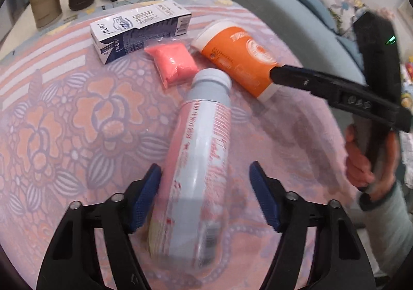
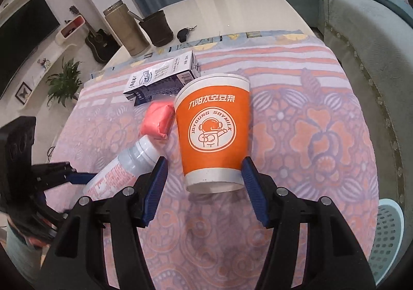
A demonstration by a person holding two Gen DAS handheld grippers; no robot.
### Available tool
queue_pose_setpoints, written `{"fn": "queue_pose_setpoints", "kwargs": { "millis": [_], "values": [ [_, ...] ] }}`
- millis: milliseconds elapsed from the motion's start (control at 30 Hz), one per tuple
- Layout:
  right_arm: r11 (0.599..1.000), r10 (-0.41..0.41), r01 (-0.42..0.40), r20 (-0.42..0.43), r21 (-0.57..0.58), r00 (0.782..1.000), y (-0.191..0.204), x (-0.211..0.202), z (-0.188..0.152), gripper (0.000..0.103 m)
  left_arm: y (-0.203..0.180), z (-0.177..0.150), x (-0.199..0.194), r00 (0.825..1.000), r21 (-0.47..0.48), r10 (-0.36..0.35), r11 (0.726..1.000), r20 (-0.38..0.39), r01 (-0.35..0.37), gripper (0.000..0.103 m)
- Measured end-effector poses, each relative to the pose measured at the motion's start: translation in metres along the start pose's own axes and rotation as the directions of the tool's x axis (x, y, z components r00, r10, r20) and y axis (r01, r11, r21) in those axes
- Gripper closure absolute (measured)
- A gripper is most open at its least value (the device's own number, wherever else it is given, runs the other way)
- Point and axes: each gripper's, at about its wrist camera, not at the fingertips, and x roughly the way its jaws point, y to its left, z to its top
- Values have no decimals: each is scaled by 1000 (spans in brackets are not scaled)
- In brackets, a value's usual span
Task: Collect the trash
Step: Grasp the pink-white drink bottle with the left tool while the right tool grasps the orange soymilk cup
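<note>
Bottle (image 1: pixel 198 168) between open left gripper (image 1: pixel 205 194) pads, on the tablecloth (image 1: pixel 64 114)

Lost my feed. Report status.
Left tongs open, straddling bottle. Right tongs open around orange cup. Pink packet beside both; nothing grasped.

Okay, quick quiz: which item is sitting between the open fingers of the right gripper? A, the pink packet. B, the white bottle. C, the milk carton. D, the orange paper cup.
D: in the right wrist view the right gripper is open with the base of the orange paper cup lying between its fingers, not yet clamped.
</note>
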Motion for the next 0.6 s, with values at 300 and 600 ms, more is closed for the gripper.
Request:
{"fn": "queue_pose_setpoints", "kwargs": {
  "millis": [300, 600],
  "values": [
    [997, -69, 69, -10, 27, 998, 1, 27, 15, 32, -10, 2, 15, 993, -25, 110, 994, 42, -109, 51],
    [992, -120, 118, -37, -36, 992, 18, 40, 12, 39, 8, -19, -4, 990, -148, 88, 986, 112, -71, 55]
  ]
}}
